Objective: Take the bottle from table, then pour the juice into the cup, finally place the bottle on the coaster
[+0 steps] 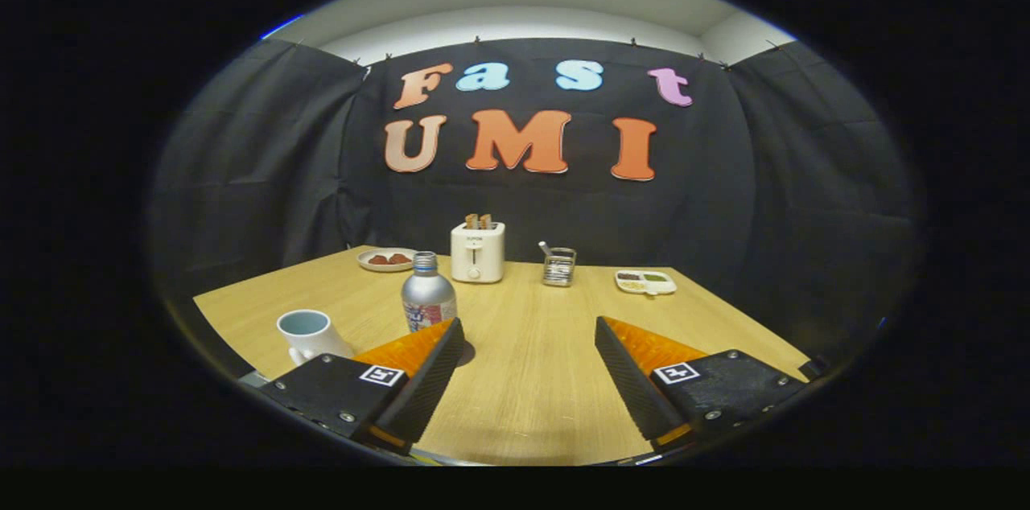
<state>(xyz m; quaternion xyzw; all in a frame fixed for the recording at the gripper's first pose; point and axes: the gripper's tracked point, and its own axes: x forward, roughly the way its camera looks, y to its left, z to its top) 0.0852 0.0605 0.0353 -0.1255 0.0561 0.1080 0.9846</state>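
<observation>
The table looks like pale wood with a fine straight grain and a soft satin sheen. The bottle has a brushed, silvery metal body (a printed wrap circles its lower part). The cup seems glazed ceramic, smooth and glossy. The toaster is smooth cream plastic. The gripper, spread wide over bare tabletop, shows ribbed matt inner faces.

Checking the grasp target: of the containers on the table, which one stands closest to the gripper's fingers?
The silver bottle, just beyond the left fingertip of the open gripper. The white cup sits farther left; the glass jar stands farther back.
</observation>
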